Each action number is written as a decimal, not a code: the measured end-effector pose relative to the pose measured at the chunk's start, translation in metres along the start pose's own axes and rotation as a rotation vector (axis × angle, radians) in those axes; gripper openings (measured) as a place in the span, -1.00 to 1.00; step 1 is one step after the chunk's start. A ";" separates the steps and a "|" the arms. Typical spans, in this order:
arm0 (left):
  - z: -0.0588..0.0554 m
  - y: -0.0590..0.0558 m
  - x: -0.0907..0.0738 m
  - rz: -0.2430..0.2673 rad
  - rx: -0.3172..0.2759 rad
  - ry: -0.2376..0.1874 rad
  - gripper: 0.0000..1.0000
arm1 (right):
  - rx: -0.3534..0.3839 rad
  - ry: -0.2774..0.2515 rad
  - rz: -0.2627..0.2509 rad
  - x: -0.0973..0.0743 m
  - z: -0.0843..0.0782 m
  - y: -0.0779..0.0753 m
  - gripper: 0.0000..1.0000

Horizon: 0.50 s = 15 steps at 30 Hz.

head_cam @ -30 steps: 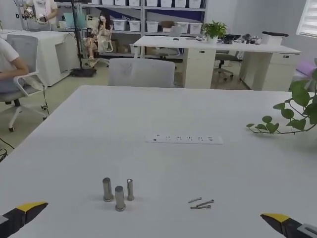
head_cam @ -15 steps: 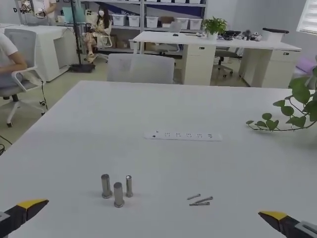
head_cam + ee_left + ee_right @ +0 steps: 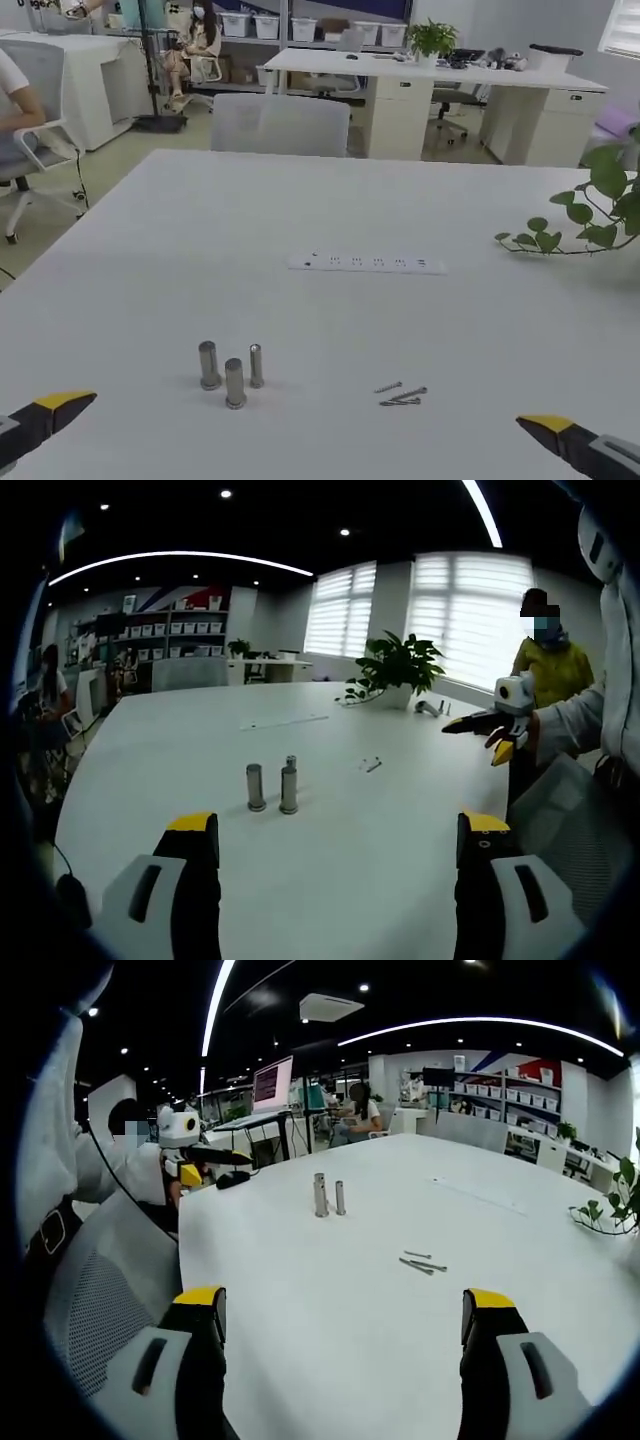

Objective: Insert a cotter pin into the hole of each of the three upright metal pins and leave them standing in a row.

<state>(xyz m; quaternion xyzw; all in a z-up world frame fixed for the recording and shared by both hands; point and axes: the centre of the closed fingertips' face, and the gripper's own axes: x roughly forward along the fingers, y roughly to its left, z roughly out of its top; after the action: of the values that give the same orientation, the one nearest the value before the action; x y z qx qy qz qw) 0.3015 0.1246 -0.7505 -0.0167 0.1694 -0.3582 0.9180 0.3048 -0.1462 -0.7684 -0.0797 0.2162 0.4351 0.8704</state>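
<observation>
Yellow-tipped fingers [image 3: 192,830] of the left gripper [image 3: 338,830] are spread wide with nothing between them, and the right gripper [image 3: 343,1305] is held open in the same way. In the head view both grippers are cut off by the lower edge, so that a single yellow tip of each is seen. Three metal pins [image 3: 234,381] stand upright in a tight cluster on the near part of the white surface [image 3: 320,200], between the grippers. In the two gripper views one pin is largely hidden behind another. Their holes are too small to be made out. The cotter pins [image 3: 401,395] lie loose to the right of the cluster and apart from it; they are thin and overlapping, and are hard to count. A power strip [image 3: 365,263] is set further back on the surface, and a trailing plant [image 3: 590,215] is cut off at the right edge. Beyond a grey chair [image 3: 280,125] are desks, shelves of bins and seated people.
</observation>
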 end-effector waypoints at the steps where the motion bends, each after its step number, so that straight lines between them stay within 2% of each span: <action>1: -0.001 0.002 0.001 -0.002 -0.002 0.001 0.94 | 0.001 0.001 0.000 0.000 0.000 -0.001 1.00; 9: 0.000 0.026 0.010 0.005 -0.017 -0.015 0.76 | 0.001 0.008 -0.001 0.002 0.000 -0.003 1.00; 12: -0.001 0.036 0.015 0.008 -0.020 -0.013 0.62 | 0.002 0.011 -0.002 0.003 0.001 -0.003 1.00; 15: -0.002 0.049 0.023 0.030 0.002 -0.005 0.46 | 0.002 0.017 -0.004 0.003 0.000 -0.004 1.00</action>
<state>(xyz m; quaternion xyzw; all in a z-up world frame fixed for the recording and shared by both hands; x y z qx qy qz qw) 0.3488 0.1460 -0.7667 -0.0140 0.1668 -0.3446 0.9237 0.3094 -0.1463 -0.7697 -0.0828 0.2237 0.4324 0.8696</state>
